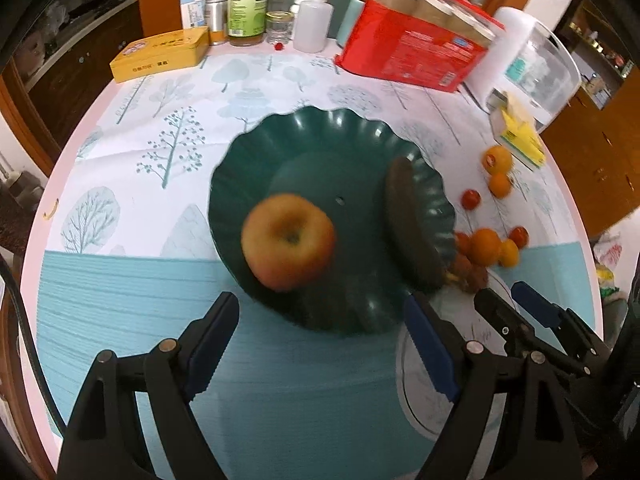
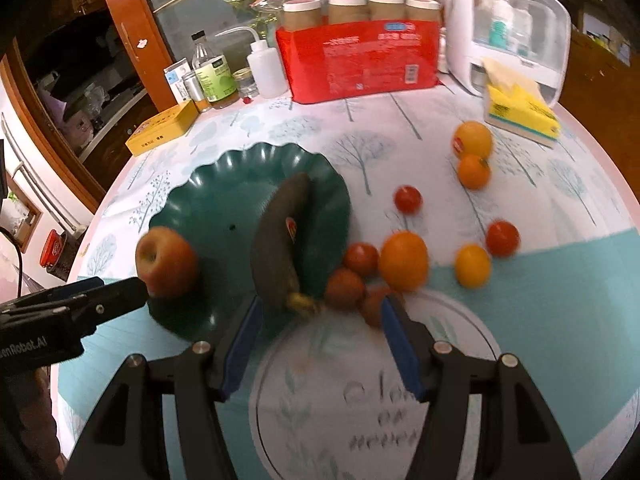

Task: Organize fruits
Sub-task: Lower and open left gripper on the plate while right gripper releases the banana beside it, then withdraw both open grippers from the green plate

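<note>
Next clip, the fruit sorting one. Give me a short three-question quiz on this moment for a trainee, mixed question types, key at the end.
1. True or false: the apple lies inside the green plate.
2. Multiple choice: where does the dark banana lie?
A. on the yellow tin
B. in the plate, along the side nearest the loose fruit
C. between the right gripper's fingers
3. Short answer: is either the left gripper or the right gripper holding anything?

Key:
1. True.
2. B; its stem end pokes past the rim toward the small reddish fruits.
3. No; both are open and empty, and oranges and tomatoes lie on the tablecloth.
</note>
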Demonstrator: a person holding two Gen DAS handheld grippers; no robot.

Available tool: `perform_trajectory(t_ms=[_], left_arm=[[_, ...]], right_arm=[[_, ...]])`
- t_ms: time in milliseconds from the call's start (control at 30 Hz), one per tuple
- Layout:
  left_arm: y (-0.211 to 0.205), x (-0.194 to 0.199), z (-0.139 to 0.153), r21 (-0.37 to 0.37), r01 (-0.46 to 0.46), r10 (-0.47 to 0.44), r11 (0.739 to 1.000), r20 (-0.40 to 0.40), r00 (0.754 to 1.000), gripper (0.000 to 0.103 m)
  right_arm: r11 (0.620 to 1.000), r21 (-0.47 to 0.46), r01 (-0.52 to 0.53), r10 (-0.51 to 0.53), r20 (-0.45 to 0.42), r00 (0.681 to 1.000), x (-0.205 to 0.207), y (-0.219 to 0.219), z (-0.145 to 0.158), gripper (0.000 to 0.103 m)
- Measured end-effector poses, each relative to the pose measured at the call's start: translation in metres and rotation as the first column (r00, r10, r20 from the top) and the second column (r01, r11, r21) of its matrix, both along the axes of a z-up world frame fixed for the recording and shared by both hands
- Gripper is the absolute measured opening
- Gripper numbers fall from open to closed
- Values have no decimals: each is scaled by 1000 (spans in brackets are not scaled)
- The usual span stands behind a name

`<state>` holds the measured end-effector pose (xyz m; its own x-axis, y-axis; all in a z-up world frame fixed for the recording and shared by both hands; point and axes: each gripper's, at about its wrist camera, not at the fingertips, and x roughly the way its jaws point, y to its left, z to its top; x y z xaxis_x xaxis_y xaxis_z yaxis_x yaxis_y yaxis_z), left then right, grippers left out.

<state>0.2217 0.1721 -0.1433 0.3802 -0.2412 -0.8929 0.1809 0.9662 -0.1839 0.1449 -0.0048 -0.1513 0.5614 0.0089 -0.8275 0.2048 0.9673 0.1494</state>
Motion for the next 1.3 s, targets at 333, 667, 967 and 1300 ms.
perform_trajectory(t_ms=[333,667,967,1300], left_arm=[[-31,-44,1,-13,80,-80,997,-25,996,84],[-59,-76,9,-18,42,-42,999,-24,999,84],[-96,-90,17,-15,-21,21,1000,-2,1000,84],[-143,-94,19,-23,-78,78,997,11,997,84]], right_arm=[[999,-10,44,-44,8,999,-55,-19,6,62],[999,-8,36,-36,13,999,-87,-59,6,62],[997,-35,-73,74,38,997,-93,-92,12,62],[973,-98,-207,214,67,975,-87,-132,19,62]])
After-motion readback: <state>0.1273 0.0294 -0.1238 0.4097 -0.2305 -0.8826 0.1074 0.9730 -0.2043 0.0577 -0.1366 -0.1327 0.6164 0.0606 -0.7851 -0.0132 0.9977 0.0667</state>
